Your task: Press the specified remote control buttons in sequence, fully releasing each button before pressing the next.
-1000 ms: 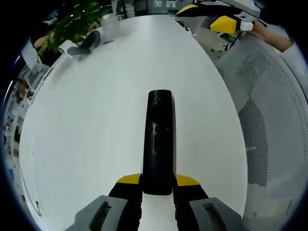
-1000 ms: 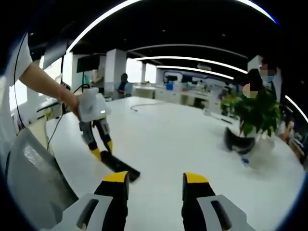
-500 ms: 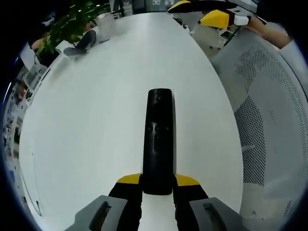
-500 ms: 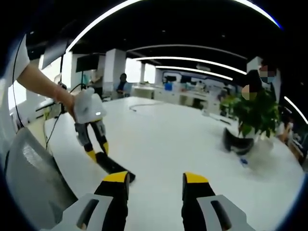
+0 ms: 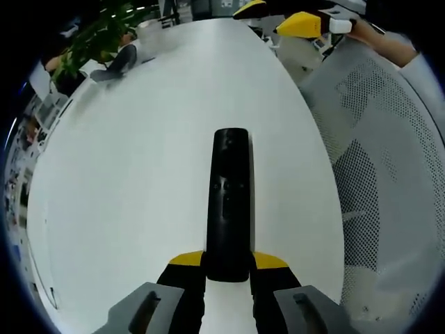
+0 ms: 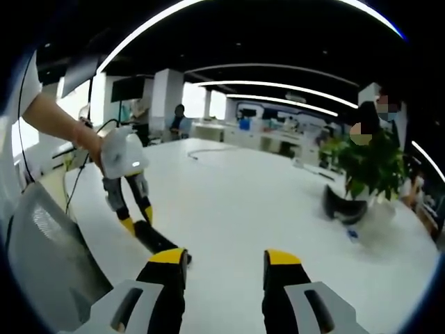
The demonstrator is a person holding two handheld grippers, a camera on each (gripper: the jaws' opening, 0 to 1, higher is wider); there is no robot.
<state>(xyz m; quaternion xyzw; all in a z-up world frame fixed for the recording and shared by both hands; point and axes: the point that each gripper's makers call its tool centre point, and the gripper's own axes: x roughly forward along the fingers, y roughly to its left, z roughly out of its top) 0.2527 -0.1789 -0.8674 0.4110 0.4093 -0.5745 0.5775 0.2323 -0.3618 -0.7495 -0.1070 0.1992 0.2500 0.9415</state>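
Observation:
A long black remote control (image 5: 229, 202) with small buttons on its face lies between the yellow-tipped jaws of my left gripper (image 5: 228, 261), which is shut on its near end; its far end points out over the white table (image 5: 139, 153). In the right gripper view the same remote (image 6: 158, 243) shows at lower left, held by the left gripper (image 6: 137, 226) in a person's hand. My right gripper (image 6: 226, 259) stands open with nothing between its jaws, to the right of the remote. The right gripper's yellow tips (image 5: 299, 24) peek in at the top of the left gripper view.
A potted plant (image 6: 367, 165) and a dark rounded object (image 6: 345, 205) stand at the table's far side. A grey mesh chair (image 5: 379, 160) sits beside the table edge. A cable (image 6: 201, 152) lies on the table's far part. People stand in the office behind.
The left gripper with the remote has drifted left and slightly down in the right gripper view. The remote stays gripped the same way. The right gripper's tips have shifted left in the left gripper view.

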